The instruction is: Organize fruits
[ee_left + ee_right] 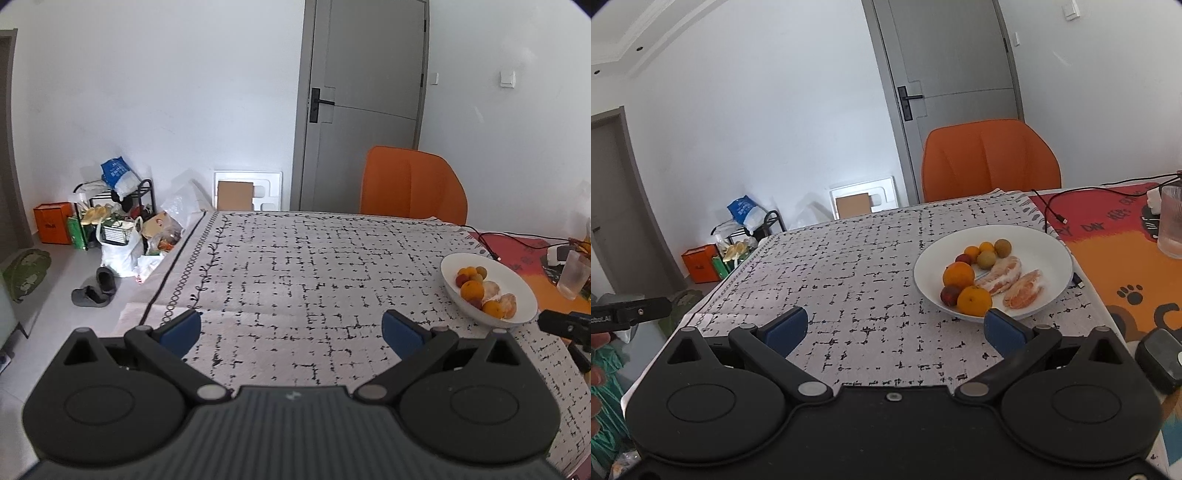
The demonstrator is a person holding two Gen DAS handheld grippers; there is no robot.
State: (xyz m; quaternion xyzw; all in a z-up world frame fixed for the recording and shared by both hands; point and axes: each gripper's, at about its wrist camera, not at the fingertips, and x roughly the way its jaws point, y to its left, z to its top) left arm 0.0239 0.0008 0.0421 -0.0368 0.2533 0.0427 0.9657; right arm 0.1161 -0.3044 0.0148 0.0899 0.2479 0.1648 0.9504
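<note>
Left gripper (291, 330): jaws spread wide, nothing between them. It is positioned above the near part of the table (295, 266), over bare patterned tablecloth, well apart from the fruit.

Right gripper (894, 328): jaws spread wide, nothing between them. Its right fingertip (1003, 328) sits just in front of the near rim of the plate (1049, 243); contact cannot be determined.

Fruit location: all fruit lies on the white plate, which rests on the right side of the tablecloth, close to its right edge.
- Two large oranges (958, 275) at the near left of the plate, with a dark red fruit (950, 295) touching them.
- A cluster of small fruits (987, 253), orange, red and green-brown, toward the far side.
- Two peeled citrus segments (1023, 290), pale pink, lying side by side on the right half.

Surroundings:
- An orange chair (991, 158) stands at the far edge of the table, with a grey door (949, 62) behind it.
- A ribbed glass (1172, 221) stands on a red and orange mat (1126, 251) to the right of the plate.
- A black cable (1052, 206) runs across that mat.
</note>
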